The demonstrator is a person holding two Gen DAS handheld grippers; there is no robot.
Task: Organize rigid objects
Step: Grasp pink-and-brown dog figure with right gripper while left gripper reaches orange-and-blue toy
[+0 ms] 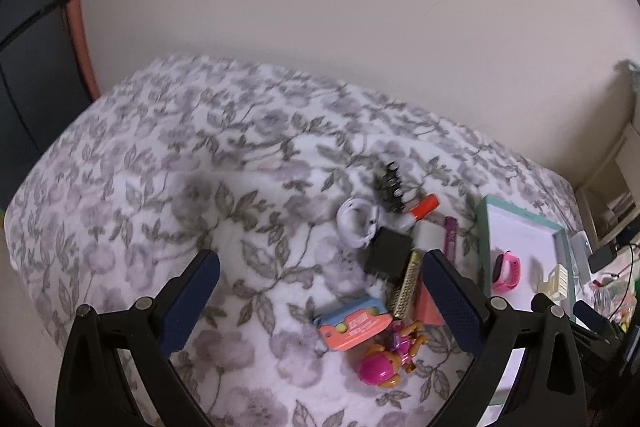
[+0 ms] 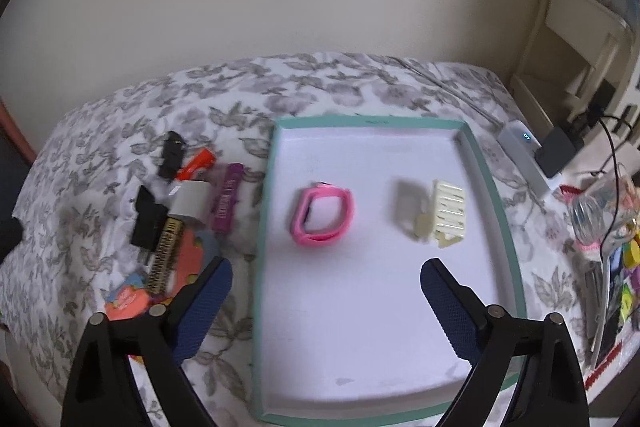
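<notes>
Your right gripper (image 2: 326,285) hangs spread and empty over the teal-rimmed white cardboard tray (image 2: 494,183), your left gripper (image 1: 320,279) spread too, so only the pink rubber watch band (image 2: 323,214) and cream plastic clip (image 2: 448,213) are in, the blurry toy pile (image 1: 394,267) waits on the flowery blanket (image 1: 160,163).

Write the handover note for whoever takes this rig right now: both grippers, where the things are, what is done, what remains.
Left gripper: jaws open, empty, above the pile on the bedspread.
Right gripper: jaws open, empty, over the tray.
Done: pink watch band and cream clip lie in the tray, apart.
Left: black adapter, white cable, orange tube, purple stick, gold-black bar, pink toy figure, orange-blue case.
</notes>
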